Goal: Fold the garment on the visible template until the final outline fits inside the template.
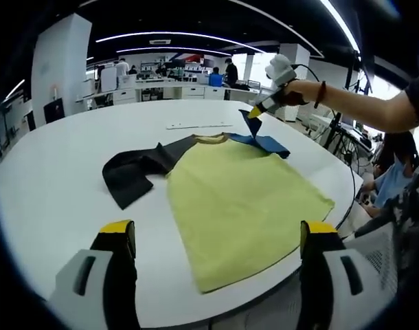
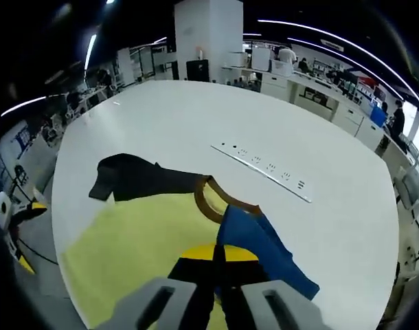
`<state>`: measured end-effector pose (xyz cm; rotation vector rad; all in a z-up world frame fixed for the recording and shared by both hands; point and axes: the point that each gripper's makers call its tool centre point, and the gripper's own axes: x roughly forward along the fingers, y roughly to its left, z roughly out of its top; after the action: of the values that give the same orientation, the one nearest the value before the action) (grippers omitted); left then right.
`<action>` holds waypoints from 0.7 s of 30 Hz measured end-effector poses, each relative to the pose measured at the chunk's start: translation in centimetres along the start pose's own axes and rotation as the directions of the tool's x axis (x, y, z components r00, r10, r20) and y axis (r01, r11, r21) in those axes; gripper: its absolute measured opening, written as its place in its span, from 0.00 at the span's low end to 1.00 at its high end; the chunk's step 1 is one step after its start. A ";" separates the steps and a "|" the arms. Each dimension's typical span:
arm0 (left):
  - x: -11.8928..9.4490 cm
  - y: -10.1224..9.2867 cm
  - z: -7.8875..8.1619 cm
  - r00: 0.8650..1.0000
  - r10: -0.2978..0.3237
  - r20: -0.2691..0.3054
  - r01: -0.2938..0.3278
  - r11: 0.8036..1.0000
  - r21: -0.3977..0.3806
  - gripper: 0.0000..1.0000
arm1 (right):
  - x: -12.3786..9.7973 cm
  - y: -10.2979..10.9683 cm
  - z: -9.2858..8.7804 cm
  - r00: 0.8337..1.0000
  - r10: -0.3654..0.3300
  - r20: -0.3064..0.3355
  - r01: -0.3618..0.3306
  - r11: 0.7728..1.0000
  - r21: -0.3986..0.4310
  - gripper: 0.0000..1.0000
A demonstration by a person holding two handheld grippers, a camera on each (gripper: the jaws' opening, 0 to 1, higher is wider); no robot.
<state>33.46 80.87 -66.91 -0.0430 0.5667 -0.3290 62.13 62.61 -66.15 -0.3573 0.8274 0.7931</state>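
Right gripper view shows the right gripper (image 2: 220, 256) pinching the blue sleeve (image 2: 264, 251) of the yellow T-shirt (image 1: 240, 196), lifted off the white table (image 1: 51, 179). The sleeve fold is in hand; next it wants carrying inward over the body. The left gripper (image 1: 216, 237) hovers spread near the hem.

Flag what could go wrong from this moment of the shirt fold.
1. The right gripper pinches only the tip of the blue sleeve and lifts it; so small a bite may slip out mid-fold.
2. The yellow body's lower corner lies near the white table's edge; a pull that way could drag the hem over it.
3. The left gripper hangs open, pinning nothing, so the shirt may slide, and the black sleeve is already bunched.
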 end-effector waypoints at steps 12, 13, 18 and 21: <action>-0.2 0.4 -0.4 1.000 0.013 -0.009 -0.013 1.000 -0.001 0.97 | 1.2 3.2 1.9 0.999 0.034 0.000 -0.034 0.997 -0.070 0.00; -0.2 0.4 -0.4 1.000 0.014 -0.011 -0.014 1.000 0.000 0.97 | 1.3 3.5 2.0 0.999 0.036 0.001 -0.036 0.996 -0.076 0.00; -0.2 0.6 -0.5 1.000 0.019 -0.014 -0.019 1.000 -0.004 0.97 | 1.6 4.5 2.6 0.999 0.051 0.008 -0.050 0.995 -0.089 0.00; -0.3 0.6 -0.6 1.000 0.019 -0.019 -0.019 1.000 -0.003 0.96 | 1.7 5.5 3.1 0.998 0.063 0.015 -0.061 0.993 -0.098 0.00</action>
<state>33.10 81.55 -67.38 -0.0371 0.5864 -0.3103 60.37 68.82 -65.37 -0.4119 0.7879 0.8957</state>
